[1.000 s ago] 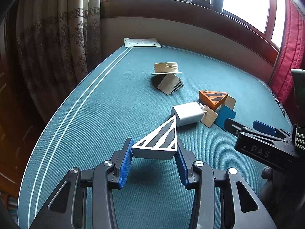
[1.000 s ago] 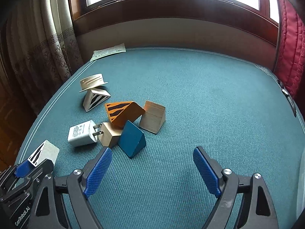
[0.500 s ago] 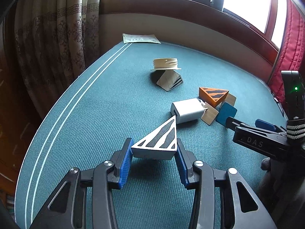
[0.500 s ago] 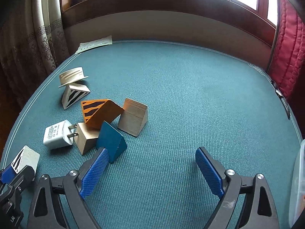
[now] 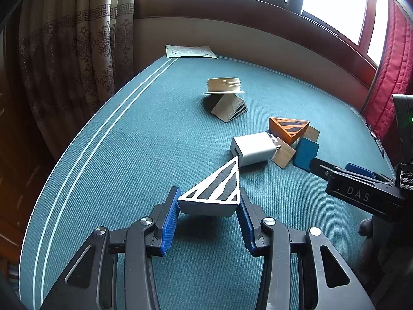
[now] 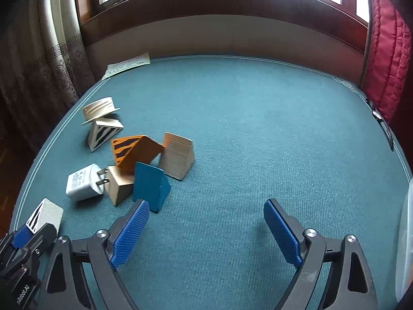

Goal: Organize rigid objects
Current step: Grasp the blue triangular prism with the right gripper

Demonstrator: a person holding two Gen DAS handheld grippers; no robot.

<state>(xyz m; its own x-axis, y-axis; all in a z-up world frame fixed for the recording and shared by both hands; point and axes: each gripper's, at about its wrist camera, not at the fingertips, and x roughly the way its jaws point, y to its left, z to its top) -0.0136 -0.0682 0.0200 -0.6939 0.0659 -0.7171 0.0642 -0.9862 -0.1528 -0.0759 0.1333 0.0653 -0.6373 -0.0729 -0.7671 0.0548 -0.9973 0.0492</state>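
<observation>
My left gripper [image 5: 208,201] is shut on a white wedge with black stripes [image 5: 214,193], held just above the teal tabletop [image 5: 129,155]. That wedge [image 6: 46,213] shows again at the lower left of the right wrist view. My right gripper [image 6: 206,206] hovers over bare cloth with its jaws wide and closing, nothing between them. Left of its left finger lies a pile: a blue wedge [image 6: 151,186], an orange striped wedge [image 6: 134,149], a tan wedge [image 6: 178,155], a small wooden block [image 6: 120,186] and a white charger plug [image 6: 82,186].
A cream lid [image 5: 223,86] rests on another striped wedge [image 6: 103,133] further back. A paper sheet [image 5: 189,51] lies at the far edge. Curtains hang on the left, a red cushion [image 6: 387,51] on the right. A clear container's rim [image 6: 406,245] shows at the right.
The pile sits a little further left in the right wrist view, so the right gripper has shifted slightly. The left gripper still holds the striped wedge in place.
</observation>
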